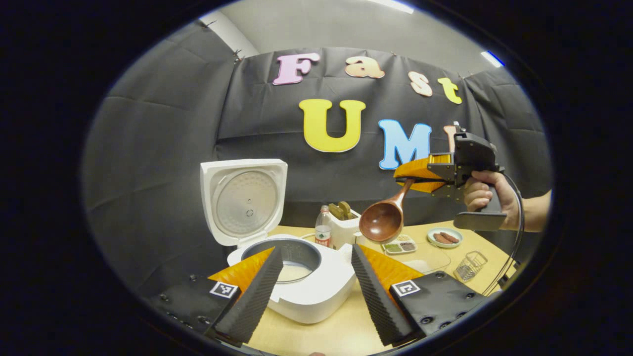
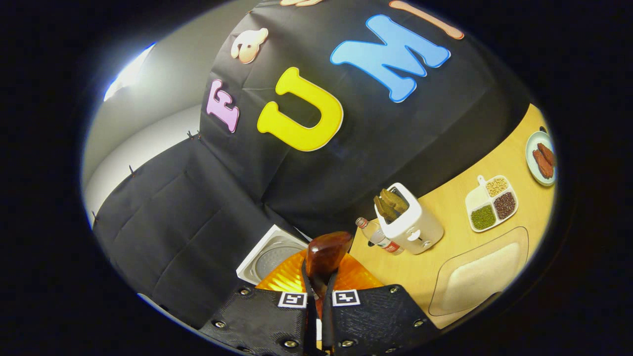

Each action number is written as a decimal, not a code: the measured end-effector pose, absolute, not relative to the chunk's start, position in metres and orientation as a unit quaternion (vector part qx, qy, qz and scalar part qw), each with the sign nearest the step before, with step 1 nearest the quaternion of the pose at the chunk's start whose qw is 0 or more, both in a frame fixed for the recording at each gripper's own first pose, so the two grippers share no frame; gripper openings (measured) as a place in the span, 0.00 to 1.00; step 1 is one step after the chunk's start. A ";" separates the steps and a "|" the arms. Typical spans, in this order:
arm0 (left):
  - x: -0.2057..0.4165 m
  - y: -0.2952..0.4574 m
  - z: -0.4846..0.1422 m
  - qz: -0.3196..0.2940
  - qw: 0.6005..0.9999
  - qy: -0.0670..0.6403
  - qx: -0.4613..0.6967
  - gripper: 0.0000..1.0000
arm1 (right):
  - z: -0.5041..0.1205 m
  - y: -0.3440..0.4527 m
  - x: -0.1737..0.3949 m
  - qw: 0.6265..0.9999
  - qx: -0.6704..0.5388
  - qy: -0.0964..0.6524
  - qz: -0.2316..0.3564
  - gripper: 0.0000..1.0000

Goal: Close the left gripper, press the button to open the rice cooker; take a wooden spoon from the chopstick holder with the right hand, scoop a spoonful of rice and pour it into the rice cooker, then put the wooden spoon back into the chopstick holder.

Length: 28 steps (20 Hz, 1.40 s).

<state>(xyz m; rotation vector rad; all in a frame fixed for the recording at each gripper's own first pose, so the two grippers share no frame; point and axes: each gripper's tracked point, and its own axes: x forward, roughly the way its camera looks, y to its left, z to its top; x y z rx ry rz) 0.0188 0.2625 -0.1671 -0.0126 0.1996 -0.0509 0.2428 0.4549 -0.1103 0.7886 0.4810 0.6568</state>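
Note:
The white rice cooker (image 1: 301,296) stands with its lid (image 1: 245,200) raised upright, and pale contents show in the inner pot (image 1: 293,272). My left gripper (image 1: 316,252) hangs open just in front of the cooker with nothing between its fingers. To the right and higher, a hand holds my right gripper (image 1: 420,175), which is shut on the handle of a wooden spoon (image 1: 381,220). The spoon's bowl tilts toward me and I see no rice in it. In the right gripper view the spoon (image 2: 326,254) sticks out between the shut fingers of that gripper (image 2: 319,291), above the lid (image 2: 272,254). The white chopstick holder (image 2: 413,222) holds more wooden utensils.
A water bottle (image 1: 323,227) stands beside the chopstick holder (image 1: 344,225). On the wooden table (image 1: 346,331) are a clear container of rice (image 2: 477,277), a sectioned dish of beans (image 2: 492,202), a plate of sausages (image 2: 541,158) and a small wire basket (image 1: 470,265).

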 end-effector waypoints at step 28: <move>0.043 0.080 -0.117 -0.080 0.993 0.082 0.027 0.99 | -0.142 0.296 0.245 0.874 0.393 0.227 0.175 0.05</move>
